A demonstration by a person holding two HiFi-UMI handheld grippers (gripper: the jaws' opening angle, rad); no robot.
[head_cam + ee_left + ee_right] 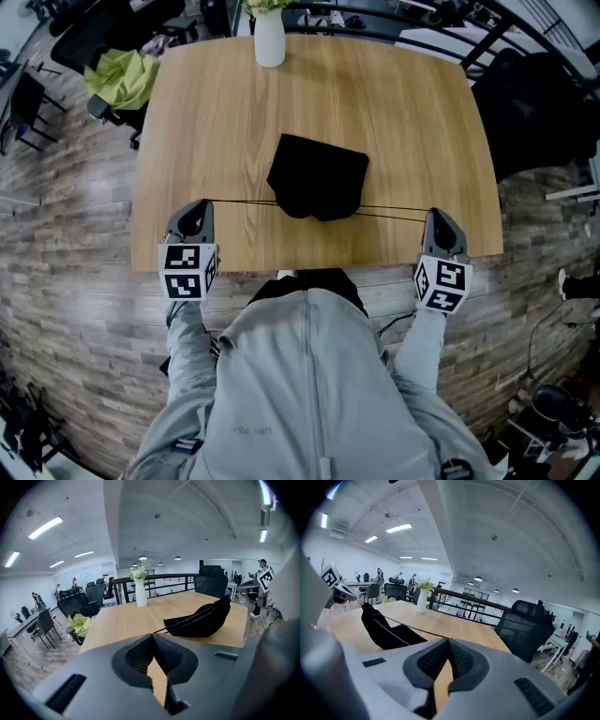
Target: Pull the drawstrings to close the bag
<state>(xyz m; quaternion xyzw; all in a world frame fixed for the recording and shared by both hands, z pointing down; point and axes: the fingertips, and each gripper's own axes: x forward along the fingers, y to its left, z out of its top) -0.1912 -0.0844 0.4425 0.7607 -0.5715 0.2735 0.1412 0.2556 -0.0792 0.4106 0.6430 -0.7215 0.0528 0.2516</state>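
A black drawstring bag (319,176) lies on the wooden table (234,112), its gathered mouth toward me. Thin black drawstrings run taut from the mouth to both sides. My left gripper (194,218) is shut on the left drawstring (244,202) near the table's front left edge. My right gripper (439,223) is shut on the right drawstring (394,214) near the front right edge. In the left gripper view the drawstring (159,631) leads from the closed jaws to the bag (201,618). The right gripper view shows the drawstring (417,629) reaching the bag (386,632).
A white vase (269,37) with flowers stands at the table's far edge. A chair with a yellow-green cloth (122,77) sits off the far left corner, and a black office chair (534,112) off the right side. A black railing runs behind the table.
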